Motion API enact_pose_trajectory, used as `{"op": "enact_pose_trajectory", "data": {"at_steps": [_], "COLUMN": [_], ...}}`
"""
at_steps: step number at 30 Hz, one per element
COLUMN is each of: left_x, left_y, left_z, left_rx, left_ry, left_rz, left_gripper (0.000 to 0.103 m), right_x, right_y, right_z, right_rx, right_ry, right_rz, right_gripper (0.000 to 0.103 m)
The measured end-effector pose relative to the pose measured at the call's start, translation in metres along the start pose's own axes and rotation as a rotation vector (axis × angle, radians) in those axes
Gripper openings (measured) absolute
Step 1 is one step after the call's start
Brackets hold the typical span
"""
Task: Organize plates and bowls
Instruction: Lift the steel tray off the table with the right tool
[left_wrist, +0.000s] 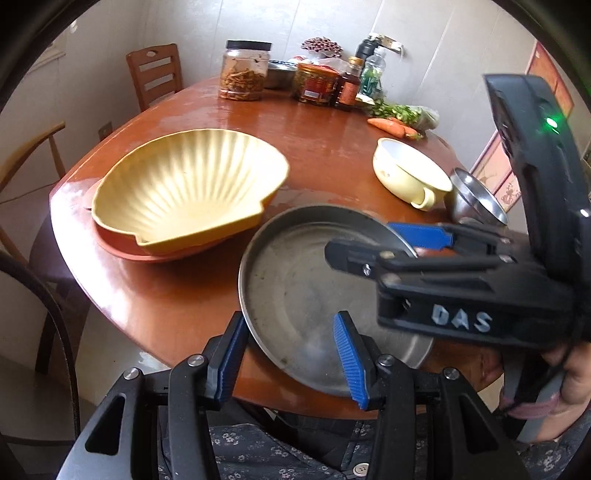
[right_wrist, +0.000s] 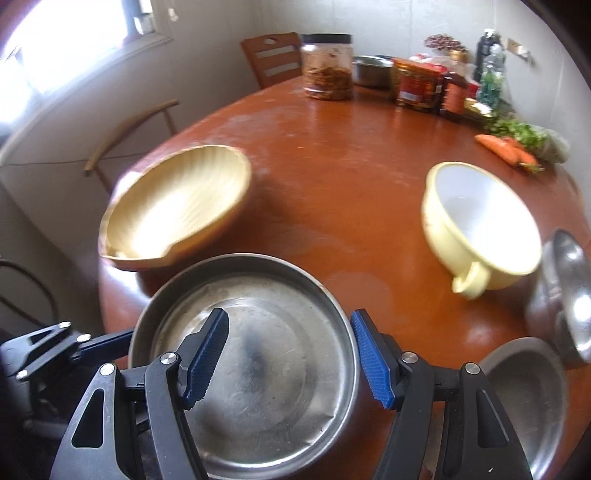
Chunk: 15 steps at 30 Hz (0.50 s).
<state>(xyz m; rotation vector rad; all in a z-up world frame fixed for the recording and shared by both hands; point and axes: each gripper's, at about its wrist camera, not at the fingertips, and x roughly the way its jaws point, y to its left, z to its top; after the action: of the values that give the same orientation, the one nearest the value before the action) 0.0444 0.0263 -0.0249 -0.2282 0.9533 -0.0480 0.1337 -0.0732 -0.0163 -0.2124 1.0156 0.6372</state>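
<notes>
A round steel pan (left_wrist: 295, 288) sits at the table's near edge. My left gripper (left_wrist: 289, 317) is shut on its near wall, with one blue pad against the outside and the other inside. My right gripper (left_wrist: 360, 240) comes in from the right and stands open astride the pan's right rim. In its own view the right gripper (right_wrist: 289, 315) has one pad over the pan (right_wrist: 266, 387) and the other just outside the rim. A yellow shell-shaped bowl (left_wrist: 184, 184) rests on a red plate (left_wrist: 122, 247) to the left.
A cream bowl with a handle (right_wrist: 480, 221) and a tilted steel bowl (right_wrist: 565, 295) lie to the right, with a steel dish (right_wrist: 524, 391) near the edge. Jars (left_wrist: 243, 70), bottles and carrots (left_wrist: 395, 127) crowd the far side. Wooden chairs (left_wrist: 155, 74) stand around the brown table (left_wrist: 332, 147).
</notes>
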Motion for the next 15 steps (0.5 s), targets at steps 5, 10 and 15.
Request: {"op": "enact_pose_trajectory", "data": {"at_steps": [5, 10, 15], "left_x": [-0.004, -0.006, -0.006], "left_y": [0.012, 0.012, 0.008], "left_z": [-0.001, -0.004, -0.005], "left_rx": [-0.027, -0.016, 0.0], "left_ry": [-0.005, -0.006, -0.012], "left_rz": [-0.009, -0.005, 0.0], "left_gripper": [0.048, 0.048, 0.048], "right_x": [0.002, -0.002, -0.012], "right_y": [0.011, 0.011, 0.01], "right_z": [-0.003, -0.014, -0.025], "right_rx": [-0.007, 0.029, 0.052], "right_ry": [0.007, 0.0, 0.001], "right_rz": [0.019, 0.033, 0.048], "right_gripper": [0.071, 0.071, 0.071]}}
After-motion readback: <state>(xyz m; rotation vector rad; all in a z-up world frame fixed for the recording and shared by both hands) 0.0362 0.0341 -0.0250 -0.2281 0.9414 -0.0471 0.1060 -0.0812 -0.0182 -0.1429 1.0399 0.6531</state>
